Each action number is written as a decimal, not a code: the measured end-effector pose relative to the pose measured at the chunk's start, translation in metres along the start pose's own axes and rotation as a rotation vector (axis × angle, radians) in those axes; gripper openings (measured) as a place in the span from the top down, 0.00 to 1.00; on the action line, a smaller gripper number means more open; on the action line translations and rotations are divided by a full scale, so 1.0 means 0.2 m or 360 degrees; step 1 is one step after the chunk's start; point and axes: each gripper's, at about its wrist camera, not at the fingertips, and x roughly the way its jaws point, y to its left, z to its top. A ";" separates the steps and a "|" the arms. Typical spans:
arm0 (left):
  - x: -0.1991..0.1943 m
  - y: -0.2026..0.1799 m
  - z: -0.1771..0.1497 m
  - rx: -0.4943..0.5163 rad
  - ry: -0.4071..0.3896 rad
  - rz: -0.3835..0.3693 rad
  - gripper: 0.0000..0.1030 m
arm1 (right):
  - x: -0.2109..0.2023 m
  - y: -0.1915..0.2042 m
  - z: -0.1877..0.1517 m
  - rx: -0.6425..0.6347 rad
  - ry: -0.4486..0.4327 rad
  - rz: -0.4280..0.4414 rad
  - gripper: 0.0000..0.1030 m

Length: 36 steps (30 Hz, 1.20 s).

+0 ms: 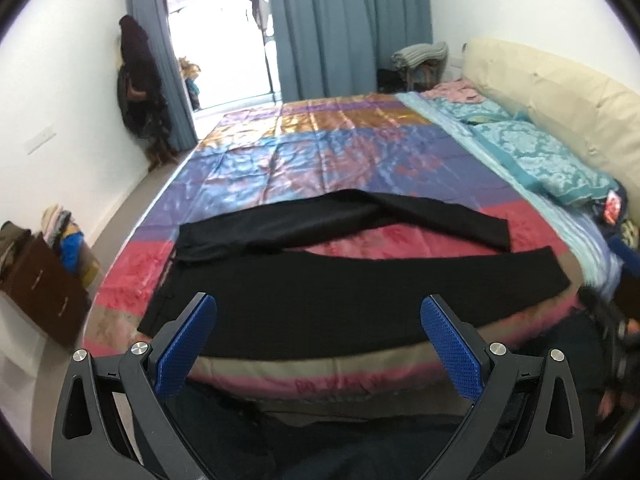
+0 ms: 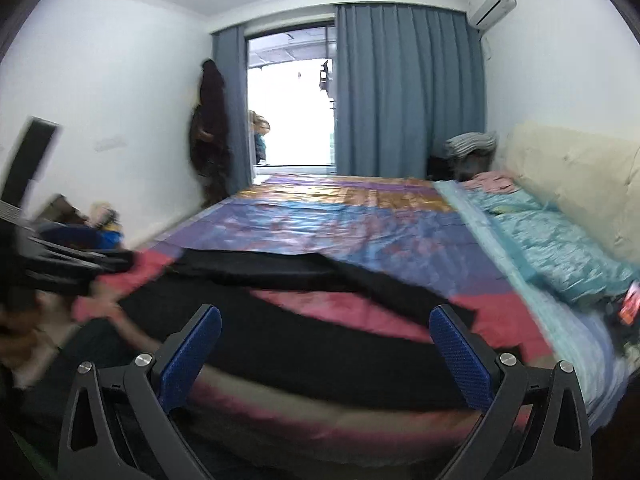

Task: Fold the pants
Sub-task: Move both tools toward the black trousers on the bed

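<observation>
Black pants (image 1: pixel 320 304) lie spread flat near the front edge of the bed, waistband to the left, the two legs running right and splayed apart. My left gripper (image 1: pixel 318 316) hovers open just before the near leg, its blue pads wide apart with nothing between them. In the right wrist view the same pants (image 2: pixel 304 344) look blurred across the pink part of the cover. There my right gripper (image 2: pixel 326 328) is open and holds nothing. The other gripper tool (image 2: pixel 60 264) shows blurred at the left edge of that view.
The bed (image 1: pixel 320 152) wears a shiny patchwork cover, with teal pillows (image 1: pixel 548 160) and a cream headboard (image 1: pixel 560 92) at the right. A brown drawer unit (image 1: pixel 40 288) with piled clothes stands at the left. Blue curtains (image 1: pixel 348 28) and dark hanging clothes (image 1: pixel 140 80) are at the far wall.
</observation>
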 end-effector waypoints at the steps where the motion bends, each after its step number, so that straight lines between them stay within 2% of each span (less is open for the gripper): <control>1: 0.03 0.01 0.01 -0.0020 0.0023 0.0003 0.01 | 0.06 -0.07 0.00 -0.0021 -0.0017 -0.0031 0.00; 3: 0.17 0.05 0.03 -0.0099 0.0124 0.0006 0.01 | 0.29 -0.28 -0.01 -0.0091 0.0043 -0.0091 0.00; 6: 0.32 0.08 0.01 -0.0172 0.0245 0.0015 0.01 | 0.74 -0.57 -0.12 -0.0195 0.0384 -0.0199 0.01; 9: 0.45 0.09 -0.04 -0.0179 0.0350 0.0074 0.01 | 1.13 -0.79 -0.28 -0.0342 0.0705 -0.0179 0.16; 11: 0.54 0.09 -0.07 -0.0168 0.0432 0.0118 0.01 | 1.37 -0.88 -0.38 -0.0473 0.0891 -0.0154 0.21; 12: 0.58 0.08 -0.08 -0.0164 0.0470 0.0135 0.01 | 1.45 -0.94 -0.42 -0.0523 0.0934 -0.0157 0.28; 14: 0.65 0.07 -0.10 -0.0155 0.0528 0.0161 0.01 | 1.62 -1.02 -0.49 -0.0588 0.0996 -0.0149 0.29; 15: 0.70 0.06 -0.11 -0.0143 0.0571 0.0175 0.01 | 1.67 -1.04 -0.51 -0.0595 0.1019 -0.0135 0.35; 16: 0.73 0.05 -0.12 -0.0134 0.0596 0.0180 0.01 | 1.71 -1.06 -0.53 -0.0592 0.1041 -0.0110 0.52; 17: 0.76 0.04 -0.12 -0.0123 0.0626 0.0183 0.01 | 1.74 -1.10 -0.53 -0.0547 0.1076 -0.0036 0.63; 18: 0.81 0.03 -0.12 -0.0107 0.0660 0.0191 0.01 | 1.75 -1.12 -0.50 -0.0503 0.1098 0.0014 0.84; 19: 0.84 0.02 -0.11 -0.0098 0.0672 0.0195 0.01 | 1.75 -1.14 -0.45 -0.0459 0.1120 0.0060 0.90; 21: 0.89 0.02 -0.07 -0.0086 0.0658 0.0205 0.01 | 1.72 -1.19 -0.24 -0.0358 0.1090 0.0147 0.91; 23: 0.93 0.02 -0.02 -0.0081 0.0633 0.0208 0.01 | 1.73 -1.29 0.05 -0.0258 0.1044 0.0177 0.91; 27: 1.04 -0.05 0.11 -0.0105 0.0588 0.0171 0.01 | 1.98 -1.62 0.58 -0.0073 0.0905 0.0081 0.88; 28: 1.06 -0.06 0.14 -0.0111 0.0577 0.0160 0.01 | 2.08 -1.72 0.66 0.0001 0.0879 0.0034 0.65; 29: 1.07 -0.07 0.16 -0.0115 0.0568 0.0146 0.01 | 2.16 -1.82 0.70 0.0084 0.0860 -0.0062 0.47; 30: 1.09 -0.09 0.17 -0.0120 0.0573 0.0129 0.01 | 2.21 -1.91 0.72 0.0132 0.0829 -0.0198 0.24; 31: 1.11 -0.09 0.17 -0.0128 0.0587 0.0104 0.01 | 2.25 -1.99 0.70 0.0180 0.0797 -0.0312 0.24; 32: 1.12 -0.10 0.16 -0.0134 0.0596 0.0088 0.01 | 2.29 -2.07 0.65 0.0270 0.0814 -0.0360 0.24; 34: 1.16 -0.09 0.12 -0.0134 0.0617 0.0103 0.01 | 2.32 -2.23 0.44 0.0580 0.0888 -0.0341 0.28; 36: 1.22 -0.07 0.05 -0.0130 0.0679 0.0149 0.01 | 2.34 -2.31 0.21 0.0860 0.0929 -0.0274 0.29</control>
